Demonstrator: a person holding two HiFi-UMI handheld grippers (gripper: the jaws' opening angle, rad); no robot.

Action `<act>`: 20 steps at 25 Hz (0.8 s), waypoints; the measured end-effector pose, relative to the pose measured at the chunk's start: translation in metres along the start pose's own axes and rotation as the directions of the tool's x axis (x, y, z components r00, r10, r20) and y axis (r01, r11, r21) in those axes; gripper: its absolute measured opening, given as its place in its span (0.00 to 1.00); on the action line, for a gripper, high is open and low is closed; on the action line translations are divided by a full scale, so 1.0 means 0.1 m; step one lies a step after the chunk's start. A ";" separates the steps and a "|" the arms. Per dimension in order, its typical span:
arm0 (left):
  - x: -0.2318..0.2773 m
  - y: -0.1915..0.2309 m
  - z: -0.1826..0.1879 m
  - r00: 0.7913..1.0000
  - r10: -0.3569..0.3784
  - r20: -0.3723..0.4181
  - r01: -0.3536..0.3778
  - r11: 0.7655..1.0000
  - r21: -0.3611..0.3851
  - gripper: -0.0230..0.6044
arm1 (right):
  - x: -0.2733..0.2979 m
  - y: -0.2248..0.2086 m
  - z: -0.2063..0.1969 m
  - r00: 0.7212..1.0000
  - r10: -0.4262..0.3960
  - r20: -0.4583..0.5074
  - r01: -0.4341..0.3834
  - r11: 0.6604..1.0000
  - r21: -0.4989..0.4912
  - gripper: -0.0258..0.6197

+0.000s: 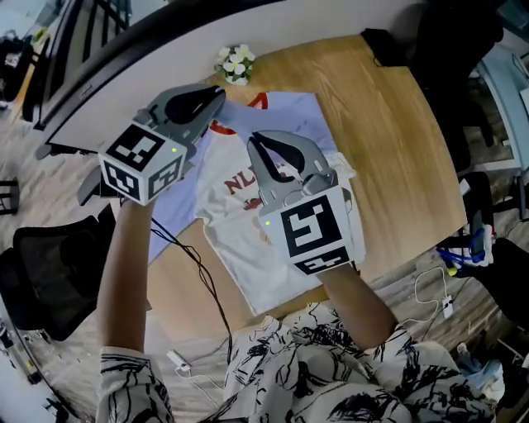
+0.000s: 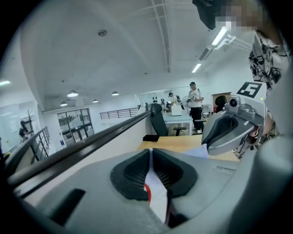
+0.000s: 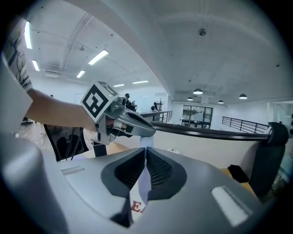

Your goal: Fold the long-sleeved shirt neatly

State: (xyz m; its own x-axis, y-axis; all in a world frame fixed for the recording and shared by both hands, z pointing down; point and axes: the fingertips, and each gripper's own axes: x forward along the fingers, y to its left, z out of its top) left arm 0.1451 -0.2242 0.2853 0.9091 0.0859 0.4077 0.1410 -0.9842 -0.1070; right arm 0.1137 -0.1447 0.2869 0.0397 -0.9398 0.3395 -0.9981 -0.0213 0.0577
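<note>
I am leaning over a pale wooden counter (image 1: 397,124) with a rounded edge; a white partition (image 1: 314,25) topped by a dark rail is running along its far side; a small bunch of white flowers (image 1: 235,64) is sitting at the back edge; a black cable (image 1: 202,277) is trailing over the near corner; a black chair (image 1: 50,264) is standing off to my left. The room is spreading out as an open office with a white ceiling, strip lights, glass doors and railings (image 3: 247,122); a person (image 2: 195,98) is standing far off among the desks.

The shirt (image 1: 240,248) is lying at the counter's middle, hem toward me, its far edge rising off the wood. My left gripper (image 1: 220,97) is pinching that edge near the red collar trim; its fingers (image 2: 132,171) are pressing together on a thin fold of white cloth with a red border. My right gripper (image 1: 252,136) is holding just beside it; its fingers (image 3: 162,171) are clamping narrowly on a pale lavender fold, red lettering showing beneath.

The shirt is looking like soft, thin cloth, white in the body with lavender sleeves; the finger pads are dark, ribbed and rubbery in smooth grey shells; each gripper is carrying a cube with black-and-white square markers.
</note>
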 end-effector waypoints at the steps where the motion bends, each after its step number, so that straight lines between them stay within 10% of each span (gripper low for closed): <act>1: -0.05 0.03 -0.18 1.000 0.006 -0.001 -0.006 1.000 -0.026 0.08 | 0.09 0.11 -0.08 1.000 0.013 -0.025 -0.014 1.000 -0.016 0.07; 20: -0.52 0.13 -2.85 0.968 -0.100 -0.230 0.027 0.954 -0.298 0.12 | 1.23 1.67 -1.59 0.953 0.089 -0.289 -0.175 0.941 -0.288 0.08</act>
State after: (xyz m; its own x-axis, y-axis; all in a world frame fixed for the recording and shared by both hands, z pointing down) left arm -0.0122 -0.2855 0.5206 0.7759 0.1456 0.6138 0.0424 -0.9829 0.1795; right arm -0.0407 -0.2096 0.4876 -0.0373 -0.7993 0.5998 -0.9331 0.2427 0.2654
